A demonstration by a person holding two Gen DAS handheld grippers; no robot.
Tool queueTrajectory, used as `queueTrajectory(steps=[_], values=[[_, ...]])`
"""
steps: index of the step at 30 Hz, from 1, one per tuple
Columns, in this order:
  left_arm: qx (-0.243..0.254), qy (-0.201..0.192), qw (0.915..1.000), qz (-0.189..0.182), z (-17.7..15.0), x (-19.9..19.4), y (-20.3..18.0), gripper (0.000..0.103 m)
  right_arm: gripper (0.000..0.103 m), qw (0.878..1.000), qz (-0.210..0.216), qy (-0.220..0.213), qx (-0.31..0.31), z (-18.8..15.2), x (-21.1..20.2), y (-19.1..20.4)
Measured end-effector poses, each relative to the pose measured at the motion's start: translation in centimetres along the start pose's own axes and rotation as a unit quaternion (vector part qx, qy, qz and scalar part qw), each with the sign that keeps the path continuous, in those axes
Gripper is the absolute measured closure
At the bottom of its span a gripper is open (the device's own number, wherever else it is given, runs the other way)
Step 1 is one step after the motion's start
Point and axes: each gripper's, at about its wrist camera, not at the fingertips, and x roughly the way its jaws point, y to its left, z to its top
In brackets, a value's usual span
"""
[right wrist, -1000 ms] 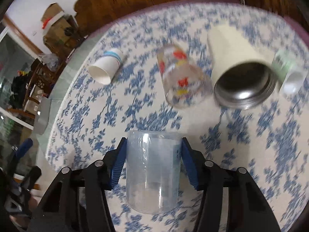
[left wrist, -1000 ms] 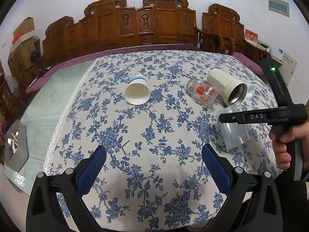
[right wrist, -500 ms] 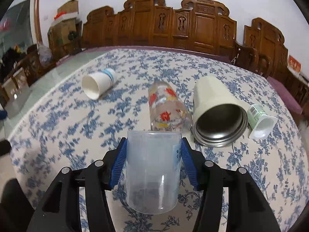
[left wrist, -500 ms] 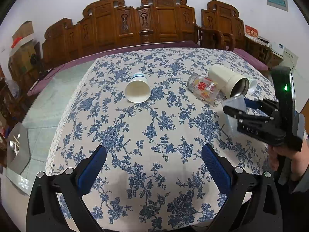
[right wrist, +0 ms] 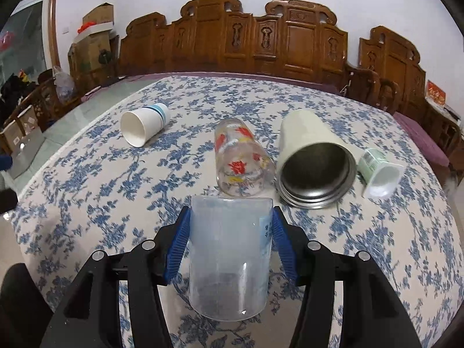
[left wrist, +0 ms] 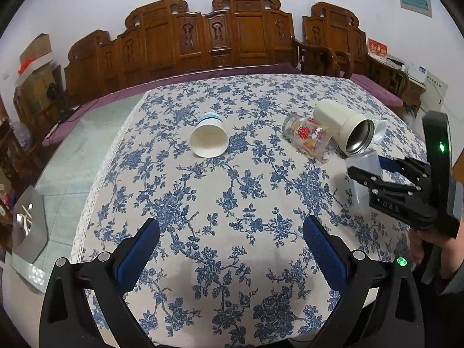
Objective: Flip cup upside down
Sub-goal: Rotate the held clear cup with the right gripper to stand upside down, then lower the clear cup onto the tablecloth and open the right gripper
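Note:
My right gripper (right wrist: pixel 230 227) is shut on a clear plastic cup (right wrist: pixel 229 255). The blue pads press its two sides. The cup stands on the flowered tablecloth (right wrist: pixel 101 203) with its wider rim down and its flat base up. In the left wrist view the same cup (left wrist: pixel 364 174) sits at the right edge, held by the right gripper (left wrist: pixel 374 168). My left gripper (left wrist: pixel 232 249) is open and empty, low over the near part of the cloth.
Other cups lie on their sides: a white paper cup (right wrist: pixel 145 124), a printed glass (right wrist: pixel 240 162), a cream steel-lined tumbler (right wrist: pixel 313 159) and a small green-labelled cup (right wrist: pixel 380 171). Carved wooden chairs (right wrist: pixel 261 43) stand behind the table.
My right gripper has tilted up from looking down at the table to level, turning the clear cup with it. The cup now rests rim down on the cloth. The left gripper has held still.

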Motion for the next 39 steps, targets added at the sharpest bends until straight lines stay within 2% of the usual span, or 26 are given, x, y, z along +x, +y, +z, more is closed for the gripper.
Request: queueTrajectory(steps=[11, 18, 26, 33, 39], values=[[-0.003, -0.011, 0.9999, 0.005, 0.3, -0.6, 0.1, 0.008, 0.045, 0.997, -0.035, -0.061, -0.020, -4.7, -4.6, 0.7], [-0.001, -0.015, 0.9999, 0.003, 0.4, -1.0, -0.2, 0.008, 0.045, 0.999, -0.014, -0.040, 0.013, -6.6, -6.3, -0.3], [0.000, -0.028, 0.9996, -0.005, 0.3, -2.1, -1.4, 0.008, 0.045, 0.999, 0.015, -0.018, 0.040, -6.5, -6.9, -1.3], [-0.020, -0.038, 0.9991, -0.004, -0.2, -3.5, -3.4, 0.008, 0.030, 0.998, 0.024, -0.028, 0.046, -6.0, -9.5, -2.3], [-0.039, -0.053, 0.9978, -0.001, -1.4, -5.7, -5.4, 0.008, 0.022, 0.997, 0.024, -0.046, 0.051, -5.5, -13.1, -3.1]])
